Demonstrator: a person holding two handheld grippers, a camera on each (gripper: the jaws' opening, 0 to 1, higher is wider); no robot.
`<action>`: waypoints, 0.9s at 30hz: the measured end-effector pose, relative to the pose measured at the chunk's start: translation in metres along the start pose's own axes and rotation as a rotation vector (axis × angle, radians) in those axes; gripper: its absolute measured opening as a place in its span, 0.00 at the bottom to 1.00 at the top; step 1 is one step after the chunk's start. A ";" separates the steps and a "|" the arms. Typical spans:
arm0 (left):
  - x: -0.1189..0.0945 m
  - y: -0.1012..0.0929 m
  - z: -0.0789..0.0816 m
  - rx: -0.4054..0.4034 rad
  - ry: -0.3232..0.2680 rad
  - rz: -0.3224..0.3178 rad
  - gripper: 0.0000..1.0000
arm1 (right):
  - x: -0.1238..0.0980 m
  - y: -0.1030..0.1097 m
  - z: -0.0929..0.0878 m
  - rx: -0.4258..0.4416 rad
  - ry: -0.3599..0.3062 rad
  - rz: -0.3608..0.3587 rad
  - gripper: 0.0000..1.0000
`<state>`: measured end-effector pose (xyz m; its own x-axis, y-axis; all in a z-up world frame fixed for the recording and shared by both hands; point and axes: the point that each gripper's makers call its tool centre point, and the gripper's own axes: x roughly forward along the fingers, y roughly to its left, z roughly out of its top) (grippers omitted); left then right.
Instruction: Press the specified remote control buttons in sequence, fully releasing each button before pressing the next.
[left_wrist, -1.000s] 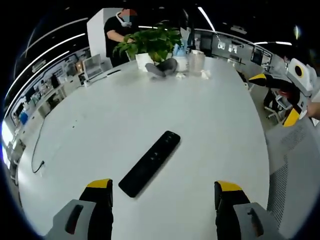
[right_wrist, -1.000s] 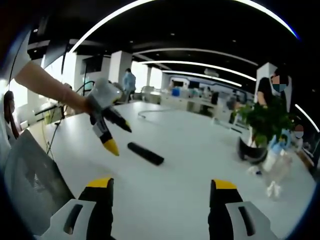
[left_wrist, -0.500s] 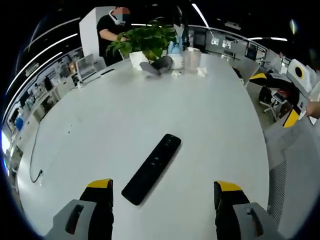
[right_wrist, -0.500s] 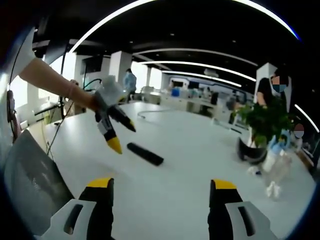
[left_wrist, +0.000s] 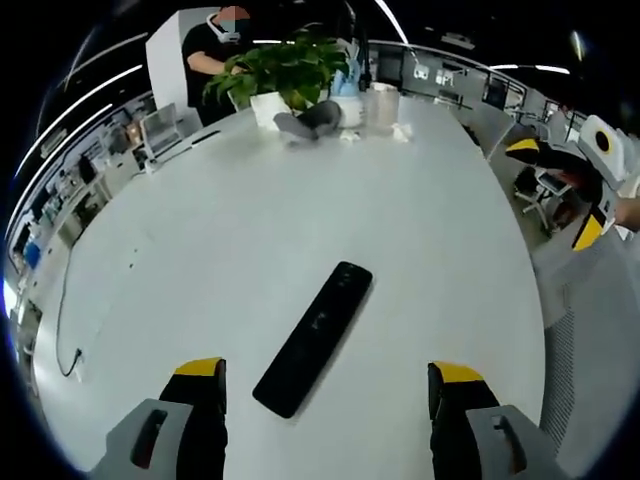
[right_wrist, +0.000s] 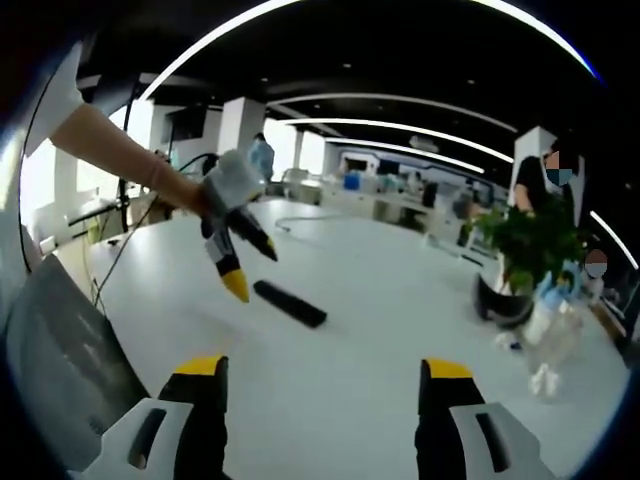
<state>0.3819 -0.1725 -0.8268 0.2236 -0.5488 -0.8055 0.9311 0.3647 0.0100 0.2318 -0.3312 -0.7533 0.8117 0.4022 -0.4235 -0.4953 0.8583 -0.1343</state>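
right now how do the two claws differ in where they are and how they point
The left claw hangs over the white table, tips aimed down near the black remote. The right claw sits off the table's edge beside a grey chair, away from the remote. Both are open, empty and yellow-tipped.

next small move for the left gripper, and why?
Probably lower the left gripper toward the remote and close its jaws to a point for pressing. The remote lies flat on the white table, untouched, and the right gripper view shows the left gripper above it, apart, jaws open. The right gripper is also open, away from it.
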 end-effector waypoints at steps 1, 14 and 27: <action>0.001 0.001 0.000 0.001 0.001 -0.001 0.86 | 0.000 0.000 0.000 -0.001 0.002 0.000 0.77; 0.015 0.013 -0.010 0.043 0.110 -0.061 0.79 | 0.002 0.003 -0.004 -0.016 0.027 0.010 0.76; 0.024 0.015 -0.017 0.107 0.204 -0.094 0.78 | 0.001 0.003 -0.002 -0.014 0.028 0.006 0.76</action>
<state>0.3960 -0.1677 -0.8560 0.0816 -0.4099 -0.9085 0.9727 0.2313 -0.0170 0.2305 -0.3289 -0.7563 0.7996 0.3985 -0.4492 -0.5050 0.8511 -0.1439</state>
